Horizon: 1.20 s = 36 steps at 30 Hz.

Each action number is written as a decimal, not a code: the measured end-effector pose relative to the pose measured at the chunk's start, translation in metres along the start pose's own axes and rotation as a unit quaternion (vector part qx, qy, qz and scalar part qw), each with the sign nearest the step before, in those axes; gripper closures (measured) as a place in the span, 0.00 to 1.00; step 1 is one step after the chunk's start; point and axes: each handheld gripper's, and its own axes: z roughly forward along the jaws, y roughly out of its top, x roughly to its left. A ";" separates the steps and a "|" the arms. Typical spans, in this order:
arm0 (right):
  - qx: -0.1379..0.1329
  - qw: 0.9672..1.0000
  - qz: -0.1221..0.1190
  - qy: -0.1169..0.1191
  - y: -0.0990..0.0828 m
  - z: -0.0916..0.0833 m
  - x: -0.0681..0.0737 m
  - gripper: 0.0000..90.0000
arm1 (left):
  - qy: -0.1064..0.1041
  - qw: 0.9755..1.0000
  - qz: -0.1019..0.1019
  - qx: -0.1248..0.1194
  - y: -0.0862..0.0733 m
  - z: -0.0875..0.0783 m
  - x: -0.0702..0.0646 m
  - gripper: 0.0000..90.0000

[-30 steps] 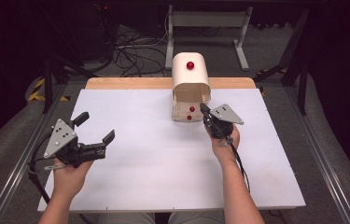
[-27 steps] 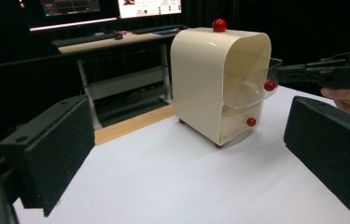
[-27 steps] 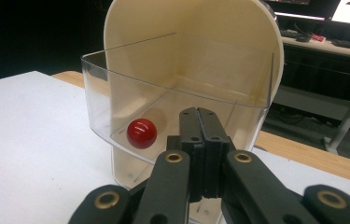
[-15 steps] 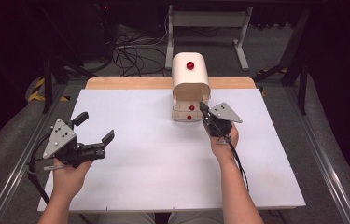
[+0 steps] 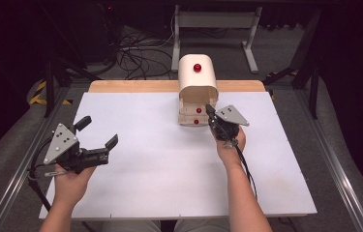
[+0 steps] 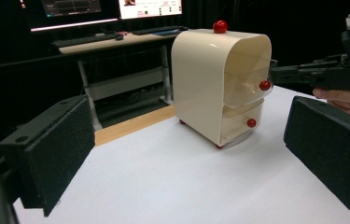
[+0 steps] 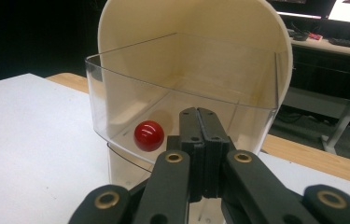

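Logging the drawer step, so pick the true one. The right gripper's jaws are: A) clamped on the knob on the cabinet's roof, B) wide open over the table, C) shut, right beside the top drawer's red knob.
C: the right gripper has its jaws pressed together beside the red knob of the top drawer.

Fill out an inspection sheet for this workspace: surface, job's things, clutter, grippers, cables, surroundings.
Surface: white table top, wooden strip along the far edge.
Job's things: cream drawer cabinet with red knobs; clear upper drawer pulled partly out, nothing seen inside.
Clutter: nothing seen.
Grippers: right gripper shut, tips against the upper drawer's front beside the red knob; left gripper open, apart from the cabinet, holding nothing.
Cables: one trails from the right gripper along the forearm; a tangle lies on the floor behind the table.
Surroundings: dark room, desk with monitors behind.
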 end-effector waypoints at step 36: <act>0.010 1.000 0.005 -0.001 0.002 0.014 0.001 1.00 | 0.001 1.000 0.000 0.003 -0.001 0.000 0.001 0.03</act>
